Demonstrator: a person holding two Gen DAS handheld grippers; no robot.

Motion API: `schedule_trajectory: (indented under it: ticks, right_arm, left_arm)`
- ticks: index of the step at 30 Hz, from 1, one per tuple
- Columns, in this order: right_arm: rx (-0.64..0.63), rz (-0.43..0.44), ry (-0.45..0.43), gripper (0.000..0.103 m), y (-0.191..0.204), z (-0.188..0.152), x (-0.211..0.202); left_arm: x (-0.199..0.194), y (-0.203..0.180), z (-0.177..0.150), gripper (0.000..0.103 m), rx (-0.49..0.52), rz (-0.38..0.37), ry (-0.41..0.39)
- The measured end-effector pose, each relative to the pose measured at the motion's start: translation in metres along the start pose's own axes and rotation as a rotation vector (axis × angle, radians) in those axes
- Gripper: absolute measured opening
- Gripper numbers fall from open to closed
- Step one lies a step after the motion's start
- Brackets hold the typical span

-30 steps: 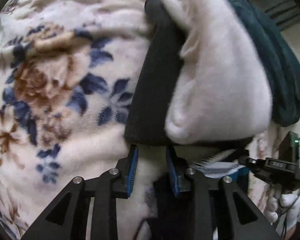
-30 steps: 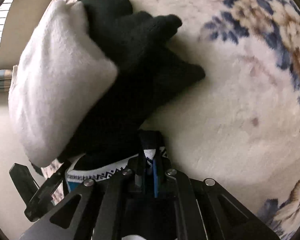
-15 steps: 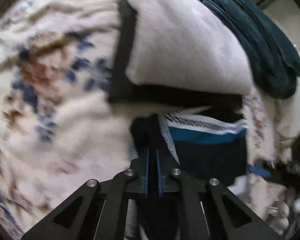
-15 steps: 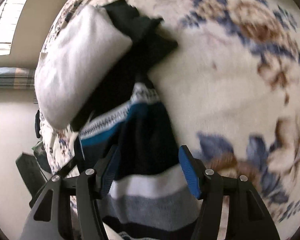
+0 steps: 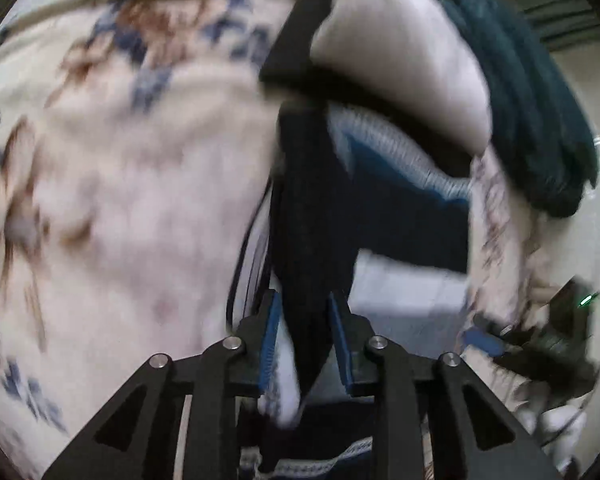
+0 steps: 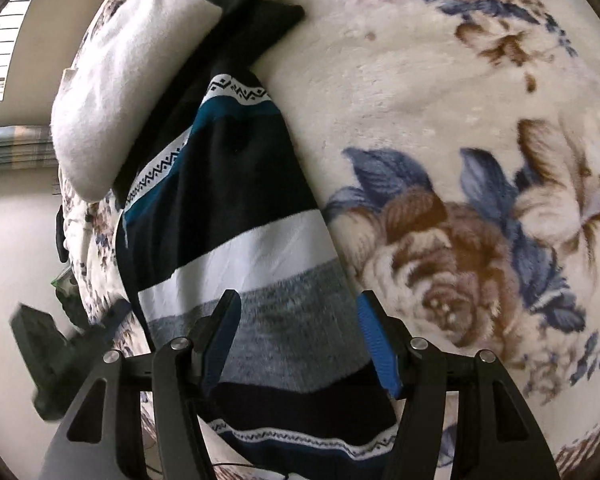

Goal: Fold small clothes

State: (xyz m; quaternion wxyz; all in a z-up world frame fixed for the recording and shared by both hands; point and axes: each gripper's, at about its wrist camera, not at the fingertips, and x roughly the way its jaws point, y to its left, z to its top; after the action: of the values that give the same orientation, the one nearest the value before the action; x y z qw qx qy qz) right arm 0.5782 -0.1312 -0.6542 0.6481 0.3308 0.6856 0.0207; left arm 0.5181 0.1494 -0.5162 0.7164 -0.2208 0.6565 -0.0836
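Observation:
A striped knit garment, with black, teal, white and grey bands, lies stretched out on the floral blanket. Its far end tucks under a folded white garment and a black garment. My right gripper is open, its fingers astride the grey band. My left gripper is partly open around a dark fold of the striped garment; the left wrist view is blurred, and I cannot tell if the pads touch the cloth.
A dark teal garment lies beyond the white one. The bed's edge runs along the left in the right wrist view, with a black device hanging there. Open blanket spreads to the left in the left wrist view.
The striped garment has been pulled out from under the stack and laid lengthways. My right gripper let go and opened wide. My left gripper, pinched shut half a second ago, has opened partway.

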Motion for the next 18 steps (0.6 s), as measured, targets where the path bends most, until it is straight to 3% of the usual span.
schedule_trajectory:
  ticks: [3, 5, 8, 11, 13, 14, 15, 18]
  right_arm:
    - [-0.003, -0.033, 0.030, 0.063, -0.008, -0.009, 0.000]
    - [-0.013, -0.050, 0.050, 0.063, -0.008, -0.018, 0.004]
    - [-0.028, -0.070, 0.069, 0.063, -0.007, -0.030, 0.013]
    - [-0.008, -0.057, 0.084, 0.063, -0.008, -0.039, 0.018]
    - [-0.003, -0.055, 0.076, 0.063, -0.008, -0.043, 0.017]
    - [-0.005, -0.054, 0.073, 0.063, -0.010, -0.044, 0.015]
    - [-0.004, -0.055, 0.072, 0.063, -0.012, -0.045, 0.015]
    - [0.007, -0.070, 0.091, 0.063, -0.015, -0.047, 0.021]
  left_arm:
    - [0.000, 0.003, -0.017, 0.019, 0.011, 0.021, -0.048]
    - [-0.003, 0.003, -0.019, 0.007, 0.010, 0.040, -0.089]
    - [-0.005, 0.021, -0.013, 0.006, 0.013, 0.147, -0.128]
    - [-0.013, 0.033, -0.010, 0.007, -0.073, 0.017, -0.113]
    - [-0.022, 0.031, -0.010, 0.020, -0.090, -0.073, -0.106]
    - [-0.023, 0.026, -0.013, 0.040, -0.086, -0.088, -0.099]
    - [-0.024, 0.023, -0.014, 0.048, -0.077, -0.085, -0.093]
    - [-0.013, 0.011, -0.022, 0.047, -0.024, -0.070, -0.055]
